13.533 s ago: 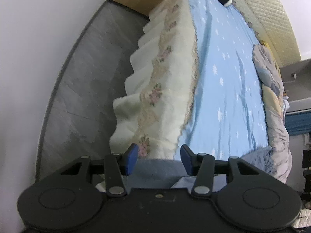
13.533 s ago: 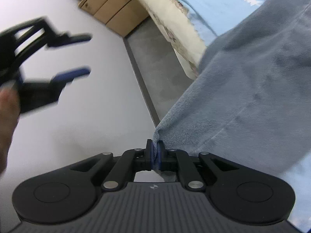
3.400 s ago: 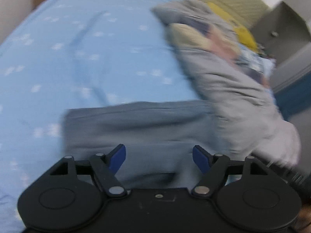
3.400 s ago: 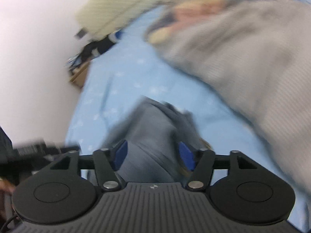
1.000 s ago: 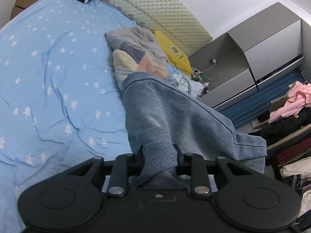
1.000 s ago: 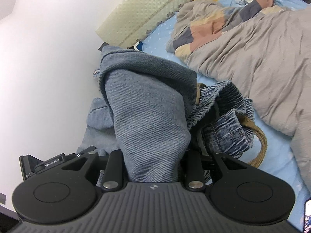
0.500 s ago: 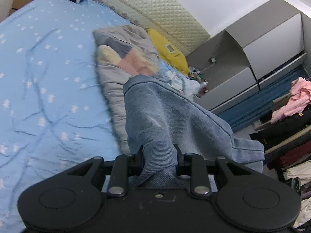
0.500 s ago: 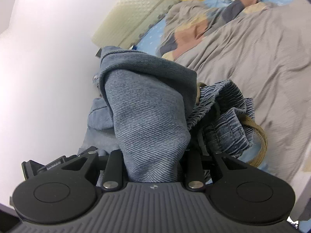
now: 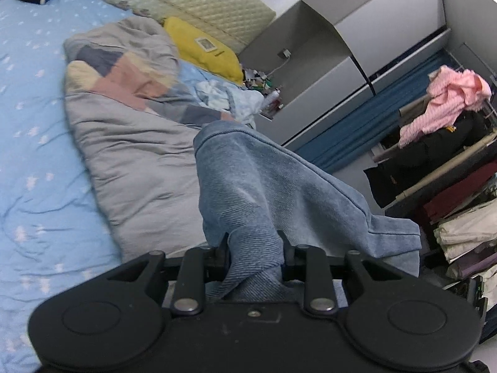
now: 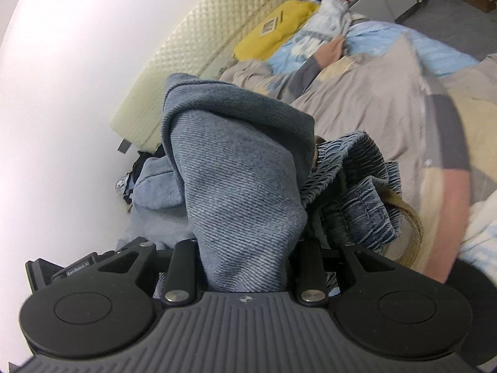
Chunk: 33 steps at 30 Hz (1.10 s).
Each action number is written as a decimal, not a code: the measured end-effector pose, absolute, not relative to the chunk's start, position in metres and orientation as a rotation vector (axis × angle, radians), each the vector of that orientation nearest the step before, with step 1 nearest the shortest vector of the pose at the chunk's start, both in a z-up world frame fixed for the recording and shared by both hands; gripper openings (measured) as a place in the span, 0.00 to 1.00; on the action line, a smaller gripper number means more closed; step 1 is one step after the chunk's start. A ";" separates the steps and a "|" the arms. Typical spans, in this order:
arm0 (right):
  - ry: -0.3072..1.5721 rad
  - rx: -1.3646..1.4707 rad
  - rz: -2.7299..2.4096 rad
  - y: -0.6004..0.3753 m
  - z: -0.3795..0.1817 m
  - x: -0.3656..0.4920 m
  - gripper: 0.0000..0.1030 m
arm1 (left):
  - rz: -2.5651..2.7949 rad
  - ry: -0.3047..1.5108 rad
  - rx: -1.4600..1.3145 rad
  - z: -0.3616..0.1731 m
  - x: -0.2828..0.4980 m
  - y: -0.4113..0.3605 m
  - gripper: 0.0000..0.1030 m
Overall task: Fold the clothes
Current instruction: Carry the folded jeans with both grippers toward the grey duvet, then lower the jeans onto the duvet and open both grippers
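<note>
Swung from blue sheet toward the grey quilt (image 9: 136, 155), the folded jeans (image 9: 267, 192) are clamped (both fingers closed), bundle projecting forward beyond both grippers

Landmark: grey quilt (image 9: 136, 152), heaped along the bed.

- Left of the quilt: open blue sheet (image 9: 34, 143), flat, only creases; free passage.
- Beyond the quilt, toward the headboard (image 9: 174, 0): yellow pillow (image 9: 202, 46) and crumpled pale clothes (image 9: 226, 96) block the way.
- Right of the quilt: grey cabinet (image 9: 326, 71), then a crowded clothes rack (image 9: 441, 143).
- Before the quilt: folded denim garment (image 10: 242, 192) fills both grippers' forward view; its waistband and tan strap (image 10: 407, 223) hang over the quilt.
</note>
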State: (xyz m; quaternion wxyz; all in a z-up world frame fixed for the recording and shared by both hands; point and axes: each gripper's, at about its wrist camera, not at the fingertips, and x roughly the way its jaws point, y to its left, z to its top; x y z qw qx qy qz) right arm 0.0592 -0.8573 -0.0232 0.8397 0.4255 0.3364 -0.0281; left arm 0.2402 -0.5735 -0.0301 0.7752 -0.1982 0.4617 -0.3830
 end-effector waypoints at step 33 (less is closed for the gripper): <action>1.056 0.894 -0.235 -1.033 -0.287 0.074 0.41 | -0.703 1.187 0.012 -0.254 0.229 -0.847 0.55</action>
